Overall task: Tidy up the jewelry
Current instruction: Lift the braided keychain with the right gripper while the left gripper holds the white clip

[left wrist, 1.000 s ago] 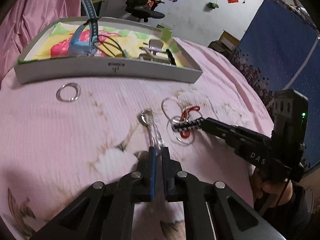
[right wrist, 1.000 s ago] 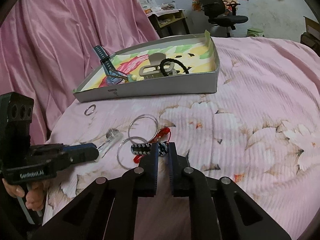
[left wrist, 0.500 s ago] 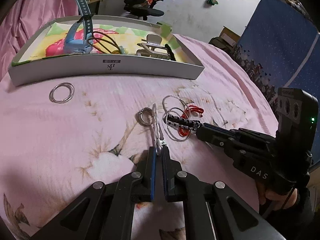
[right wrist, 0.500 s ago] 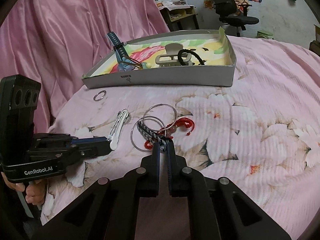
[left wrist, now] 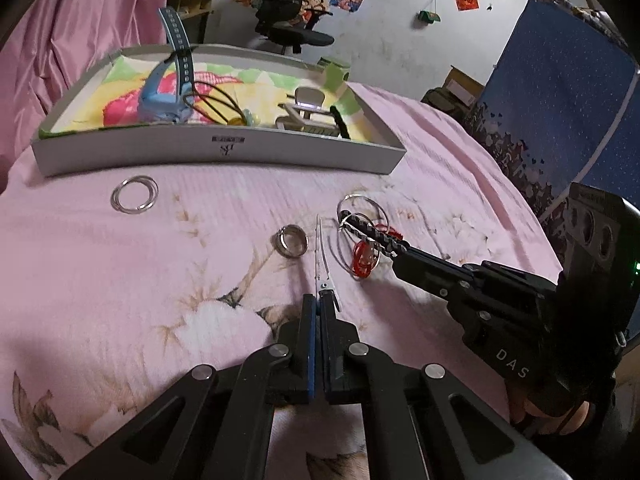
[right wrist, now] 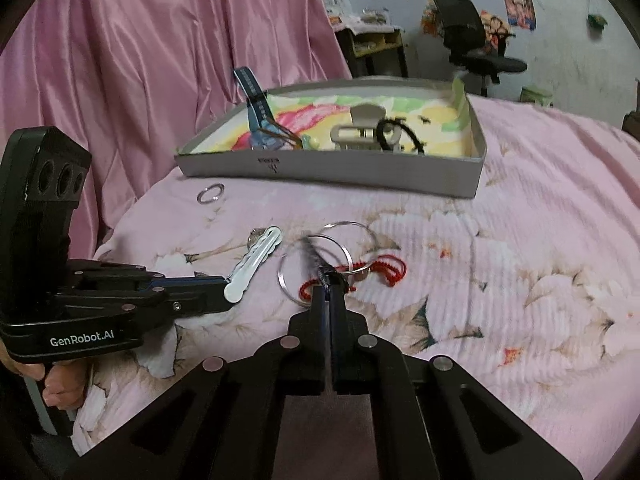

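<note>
Left gripper (left wrist: 319, 307) was clenched on the near end of a silver hair clip (left wrist: 321, 258), lifting it clear of the pink bedspread (left wrist: 120, 280). Right gripper (right wrist: 329, 294) was clamped on a dark beaded bracelet (right wrist: 314, 258) tangled among thin bangles (right wrist: 352, 236) and red cord (right wrist: 386, 270). Both pieces were probably bound for the tray (left wrist: 216, 152) at the far side.

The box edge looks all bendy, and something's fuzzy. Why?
Left wrist view: the fisheye lens bows the straight box wall, and the picture's corners go black. Right wrist view: the dark bracelet at the right gripper is smeared; the hair clip looks sharp.
</note>
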Motion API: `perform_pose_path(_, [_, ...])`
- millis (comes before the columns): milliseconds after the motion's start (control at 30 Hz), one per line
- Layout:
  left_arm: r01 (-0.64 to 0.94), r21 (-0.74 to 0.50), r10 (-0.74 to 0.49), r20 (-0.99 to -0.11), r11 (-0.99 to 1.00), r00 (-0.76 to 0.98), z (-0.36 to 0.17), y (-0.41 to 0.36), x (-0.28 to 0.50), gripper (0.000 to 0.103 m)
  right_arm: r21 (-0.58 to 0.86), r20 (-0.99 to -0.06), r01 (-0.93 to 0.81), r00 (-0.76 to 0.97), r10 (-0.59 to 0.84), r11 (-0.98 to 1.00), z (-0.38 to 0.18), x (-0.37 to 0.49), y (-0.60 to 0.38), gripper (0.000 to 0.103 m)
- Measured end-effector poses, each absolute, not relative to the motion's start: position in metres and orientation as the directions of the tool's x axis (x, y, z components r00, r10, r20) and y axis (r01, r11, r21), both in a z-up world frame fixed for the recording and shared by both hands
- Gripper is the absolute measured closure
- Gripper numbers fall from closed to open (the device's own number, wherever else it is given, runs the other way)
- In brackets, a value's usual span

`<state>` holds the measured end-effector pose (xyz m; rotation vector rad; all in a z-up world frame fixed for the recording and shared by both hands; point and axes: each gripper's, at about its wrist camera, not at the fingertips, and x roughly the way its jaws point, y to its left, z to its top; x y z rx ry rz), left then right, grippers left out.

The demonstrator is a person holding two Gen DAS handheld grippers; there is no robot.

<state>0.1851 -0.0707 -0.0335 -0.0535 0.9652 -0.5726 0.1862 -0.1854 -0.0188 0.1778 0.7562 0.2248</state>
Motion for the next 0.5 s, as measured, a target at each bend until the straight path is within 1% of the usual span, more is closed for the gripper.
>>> perform_pose_path(133, [0.435,-0.275,-0.478,-0.739,0.858,0.475,-0.025,-0.07,0.182,0.1,0.228,-0.635,-0.133,0.731,0.251,0.965,-0.013,0.183,-0.189,0.101])
perform_pose_path(267, [0.427,-0.291,-0.49,-0.718,0.856,0.495,-0.02,-0.066,0.183,0.1,0.231,-0.613,-0.151,0.745,0.264,0.961,-0.009,0.183,-0.188,0.101])
perform_pose_path(333, [0.419,-0.294,-0.488,-0.717,0.859,0.497,-0.02,-0.063,0.185,0.1,0.235,-0.626,-0.174,0.725,0.286,0.956,-0.009,0.184,-0.184,0.101])
perform_pose_path(500, [0.414,-0.298,-0.487,-0.719,0.86,0.496,-0.021,-0.062,0.185,0.1,0.225,-0.673,-0.171,0.684,0.28,0.959,-0.011,0.184,-0.179,0.101])
